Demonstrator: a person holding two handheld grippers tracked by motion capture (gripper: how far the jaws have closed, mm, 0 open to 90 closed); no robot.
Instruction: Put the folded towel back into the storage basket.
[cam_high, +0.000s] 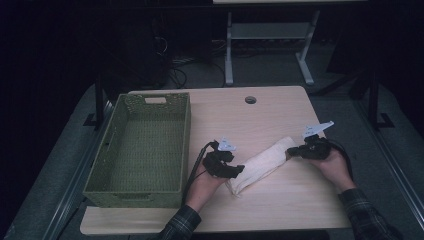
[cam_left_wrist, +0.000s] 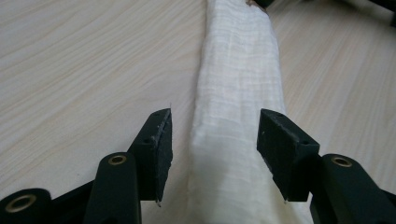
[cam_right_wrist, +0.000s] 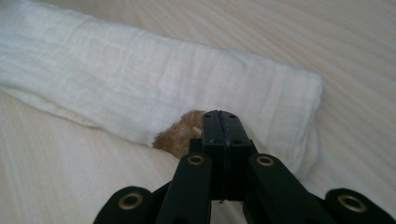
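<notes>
— Looking down from the high view, we see the folded white cloth (cam_high: 261, 164) lying slantwise on the wooden table (cam_high: 280, 210), just right of the green basket (cam_high: 143, 150), which stands at the table's left side. Where do we have the left gripper (cam_high: 239, 170)?

— We hold it at the cloth's near-left end. In the left gripper view its jaws stand apart on either side of the cloth (cam_left_wrist: 236, 107), and the pads do not press on it.

— And the right gripper (cam_high: 292, 151)?

— We have it at the cloth's far-right end. In the right gripper view its jaws are pressed together at the edge of the cloth (cam_right_wrist: 154, 88), right by a brown patch (cam_right_wrist: 180, 134). Whether we have fabric pinched there, we cannot tell.
</notes>
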